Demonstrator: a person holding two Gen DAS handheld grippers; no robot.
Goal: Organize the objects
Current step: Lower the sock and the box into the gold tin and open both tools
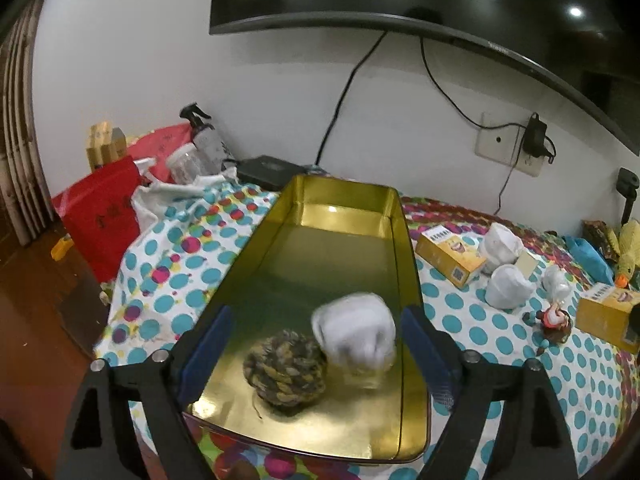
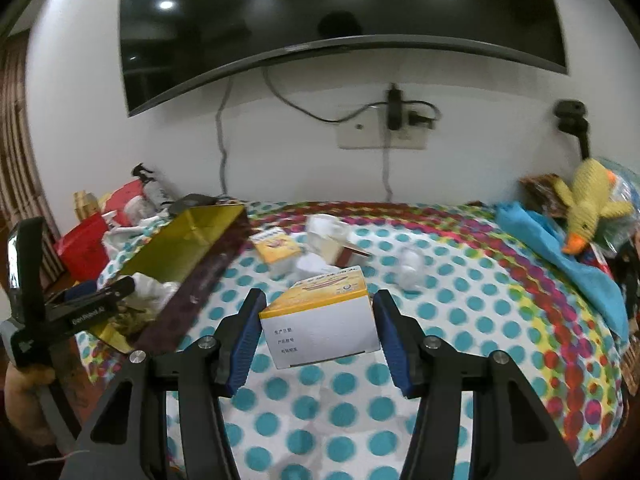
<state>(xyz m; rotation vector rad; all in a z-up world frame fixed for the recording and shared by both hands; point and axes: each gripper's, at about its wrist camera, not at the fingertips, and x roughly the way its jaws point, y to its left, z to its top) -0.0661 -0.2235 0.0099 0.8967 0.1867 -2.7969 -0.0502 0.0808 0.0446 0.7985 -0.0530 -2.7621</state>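
Glossy gold metal tin (image 1: 340, 248), rough braided rope ball (image 1: 286, 372), soft white cloth bundle (image 1: 356, 334), matt cardboard box (image 2: 320, 316), dotted cloth cover (image 2: 460, 320) on the bed, knitted duck (image 2: 588, 208)

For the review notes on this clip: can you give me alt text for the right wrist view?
The right gripper holds a yellow and white box above a polka-dot cloth. At left, the left gripper is over a gold tin; a knitted duck sits far right under a wall TV.
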